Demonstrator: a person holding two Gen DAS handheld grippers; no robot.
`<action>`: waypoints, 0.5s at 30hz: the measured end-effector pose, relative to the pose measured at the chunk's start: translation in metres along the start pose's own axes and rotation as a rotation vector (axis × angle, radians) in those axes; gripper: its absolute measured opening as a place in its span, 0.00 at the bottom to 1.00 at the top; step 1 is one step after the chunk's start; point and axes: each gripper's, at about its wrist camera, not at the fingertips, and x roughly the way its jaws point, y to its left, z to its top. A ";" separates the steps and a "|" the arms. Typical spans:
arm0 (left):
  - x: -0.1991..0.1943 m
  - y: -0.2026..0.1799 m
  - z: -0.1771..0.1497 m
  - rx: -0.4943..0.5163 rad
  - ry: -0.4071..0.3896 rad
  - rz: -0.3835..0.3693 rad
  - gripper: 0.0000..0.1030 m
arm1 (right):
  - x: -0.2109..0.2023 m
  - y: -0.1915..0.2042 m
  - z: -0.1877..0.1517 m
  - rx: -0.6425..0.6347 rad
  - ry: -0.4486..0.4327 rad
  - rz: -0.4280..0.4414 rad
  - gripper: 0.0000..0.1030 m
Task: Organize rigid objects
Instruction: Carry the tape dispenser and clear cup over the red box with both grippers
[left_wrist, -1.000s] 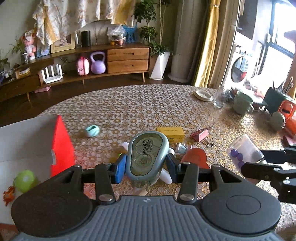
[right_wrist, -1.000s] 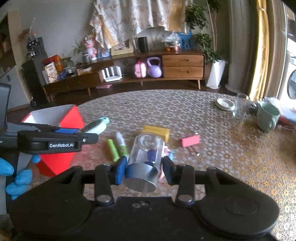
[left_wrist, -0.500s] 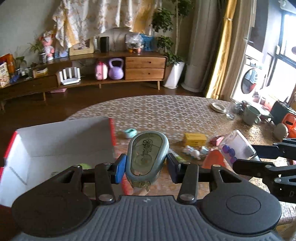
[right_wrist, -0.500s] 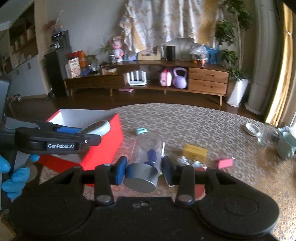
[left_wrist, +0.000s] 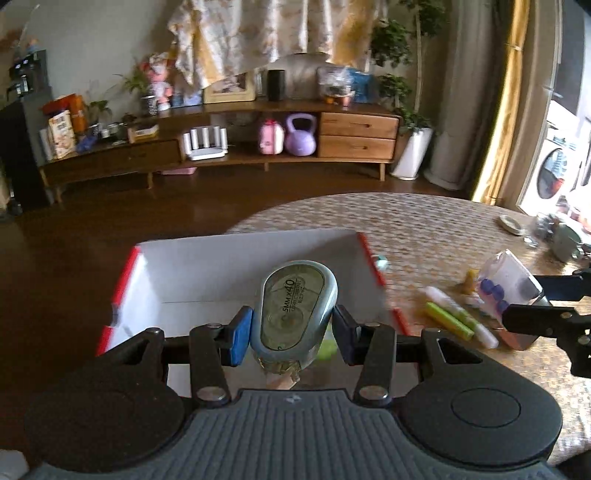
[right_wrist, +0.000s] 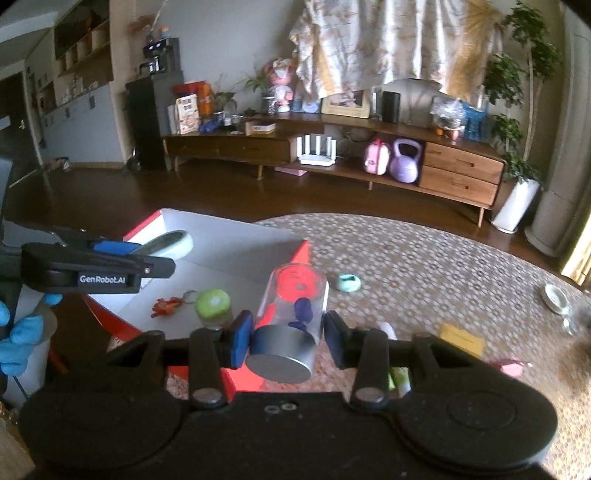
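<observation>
We saw the correction tape dispenser (left_wrist: 294, 304) clamped in the left gripper (left_wrist: 291, 328), held above the red box (left_wrist: 243, 269), the clear jar (right_wrist: 291, 314) pinched by the right gripper (right_wrist: 282, 338) over the box's right edge, markers (left_wrist: 456, 319) on the table (left_wrist: 424, 229) further right.

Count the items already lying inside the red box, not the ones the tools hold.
2: a green round container near the box's right front, and an orange keychain figure just left of it. The left tool hides part of the floor, so more may be there.
</observation>
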 end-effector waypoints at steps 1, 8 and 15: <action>0.002 0.006 0.000 -0.002 0.003 0.012 0.45 | 0.005 0.002 0.002 -0.009 0.004 0.002 0.41; 0.026 0.041 -0.002 -0.021 0.037 0.075 0.45 | 0.040 0.025 0.013 -0.072 0.031 0.015 0.41; 0.061 0.066 -0.004 -0.035 0.095 0.123 0.45 | 0.083 0.041 0.029 -0.110 0.059 0.003 0.41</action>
